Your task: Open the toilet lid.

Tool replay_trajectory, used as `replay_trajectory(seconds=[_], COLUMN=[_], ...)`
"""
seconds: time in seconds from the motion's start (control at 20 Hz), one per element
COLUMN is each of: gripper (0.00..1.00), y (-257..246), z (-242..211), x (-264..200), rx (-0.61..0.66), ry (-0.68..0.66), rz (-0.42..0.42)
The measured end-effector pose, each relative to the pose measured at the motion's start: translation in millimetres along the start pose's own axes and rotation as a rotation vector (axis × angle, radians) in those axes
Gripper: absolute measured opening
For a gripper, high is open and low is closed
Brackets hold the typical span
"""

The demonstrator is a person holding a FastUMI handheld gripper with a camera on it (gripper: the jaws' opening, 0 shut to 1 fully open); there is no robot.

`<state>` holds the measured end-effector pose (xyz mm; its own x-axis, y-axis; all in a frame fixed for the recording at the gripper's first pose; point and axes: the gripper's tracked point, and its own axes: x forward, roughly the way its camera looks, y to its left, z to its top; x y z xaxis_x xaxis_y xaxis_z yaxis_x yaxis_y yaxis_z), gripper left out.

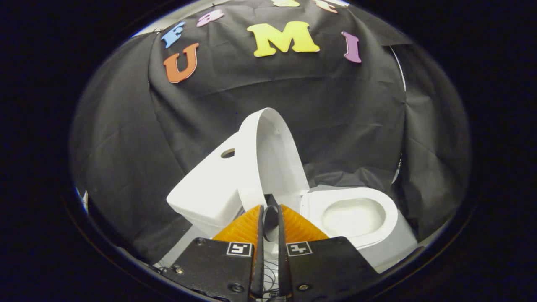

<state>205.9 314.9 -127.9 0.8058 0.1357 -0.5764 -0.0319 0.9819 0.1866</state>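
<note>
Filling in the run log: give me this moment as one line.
lid: raised, near upright | gripper: fingers shut on lid's edge | bowl: uncovered | tank: behind lid

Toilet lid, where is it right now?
In the gripper view the toilet lid stands raised, leaning back against the tank, beside the open bowl. The gripper pinches its lower edge.

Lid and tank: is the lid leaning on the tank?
Cannot tell. In the gripper view the raised lid overlaps the tank, hiding any gap. The gripper looks nearly shut below the lid.
</note>
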Motion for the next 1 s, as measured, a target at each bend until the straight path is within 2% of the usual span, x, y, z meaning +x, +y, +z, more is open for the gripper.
replay_trajectory(seconds=[0.2,0.3,0.4,0.55,0.65,0.85,1.0], gripper=[0.19,0.23,0.38,0.55,0.72,0.71,0.71], y=[2,5,7,-9,-24,-56,-88], z=[-1,-4,5,23,29,45,52], x=[-1,-4,-19,-37,-53,-85,-105], rx=[-0.018,-0.013,0.016,0.013,-0.010,-0.058,-0.099], ry=[-0.010,0.010,0.001,-0.045,-0.083,-0.171,-0.220], rz=[-0.013,0.034,0.095,0.115,0.115,0.098,0.024])
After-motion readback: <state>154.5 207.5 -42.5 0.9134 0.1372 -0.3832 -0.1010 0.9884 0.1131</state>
